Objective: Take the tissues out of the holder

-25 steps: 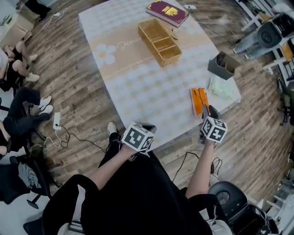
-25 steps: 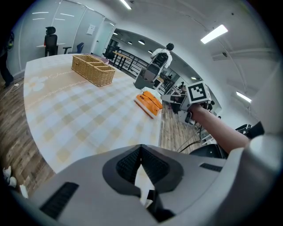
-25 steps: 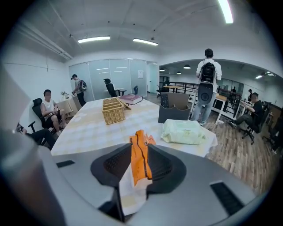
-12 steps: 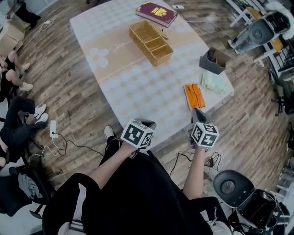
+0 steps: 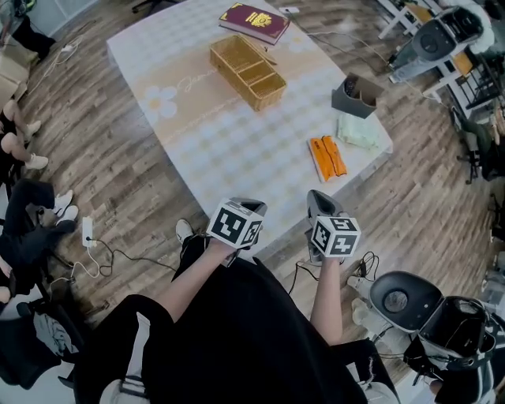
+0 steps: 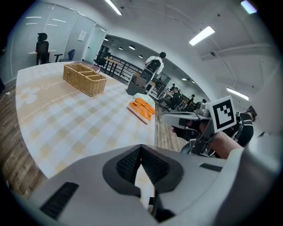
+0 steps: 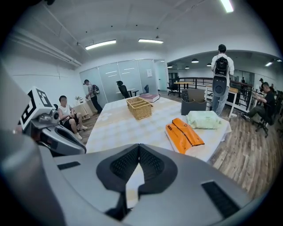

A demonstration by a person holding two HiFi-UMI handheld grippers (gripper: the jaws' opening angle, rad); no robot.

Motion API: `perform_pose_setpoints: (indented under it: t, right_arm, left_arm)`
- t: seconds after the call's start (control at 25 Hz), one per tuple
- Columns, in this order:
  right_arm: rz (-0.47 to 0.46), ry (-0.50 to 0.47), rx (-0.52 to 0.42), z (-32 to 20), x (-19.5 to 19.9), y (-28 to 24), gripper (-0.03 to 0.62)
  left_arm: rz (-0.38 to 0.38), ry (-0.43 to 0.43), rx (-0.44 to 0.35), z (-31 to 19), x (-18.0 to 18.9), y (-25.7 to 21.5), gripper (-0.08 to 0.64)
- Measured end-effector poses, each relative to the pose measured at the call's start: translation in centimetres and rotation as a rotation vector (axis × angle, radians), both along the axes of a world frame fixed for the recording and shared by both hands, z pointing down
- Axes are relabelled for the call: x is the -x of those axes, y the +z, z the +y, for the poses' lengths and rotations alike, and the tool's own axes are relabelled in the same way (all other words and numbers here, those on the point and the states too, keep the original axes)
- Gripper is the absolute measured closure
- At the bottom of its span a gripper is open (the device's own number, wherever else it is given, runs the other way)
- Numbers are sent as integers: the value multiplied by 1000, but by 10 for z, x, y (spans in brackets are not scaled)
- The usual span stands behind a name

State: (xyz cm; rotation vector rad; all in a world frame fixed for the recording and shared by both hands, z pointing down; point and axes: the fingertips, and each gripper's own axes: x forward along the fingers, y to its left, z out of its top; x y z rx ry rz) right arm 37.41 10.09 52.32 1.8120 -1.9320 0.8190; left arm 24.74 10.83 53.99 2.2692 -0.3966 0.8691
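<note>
Apparently the job is all but done. Both claws hang short of the desk's (image 5: pixel 221 142) near edge, close to the person's body. The left claw (image 5: pixel 249 205) is clenched with nothing between its pads, and the right claw (image 5: pixel 316 199) is clenched on nothing too. Nearest ahead of the right claw, an orange pack (image 5: pixel 326 156) lies flat on the desk. Just beyond it is a pale green soft pack (image 5: pixel 359 132), which looks like tissues. Both packs are outside the grey holder (image 5: pixel 353 96), which stands just past the green pack by the desk's far right edge. The holder's inside looks dark, and I cannot tell whether anything remains in it, so that is the only open question. Further off, ahead of the left claw, sit a wicker basket (image 5: pixel 247 71) and beyond it a maroon book (image 5: pixel 254 21), both well clear of the packs.
</note>
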Motion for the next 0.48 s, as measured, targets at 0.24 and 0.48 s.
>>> perform_pose_setpoints:
  t: [0.24, 0.48]
  right_arm:
    - [-6, -18, 16, 15, 21, 1, 578]
    - [-40, 0, 44, 39, 37, 11, 577]
  left_arm:
    - [5, 8, -1, -1, 3, 1, 560]
    - [-9, 35, 9, 6, 2, 11, 560]
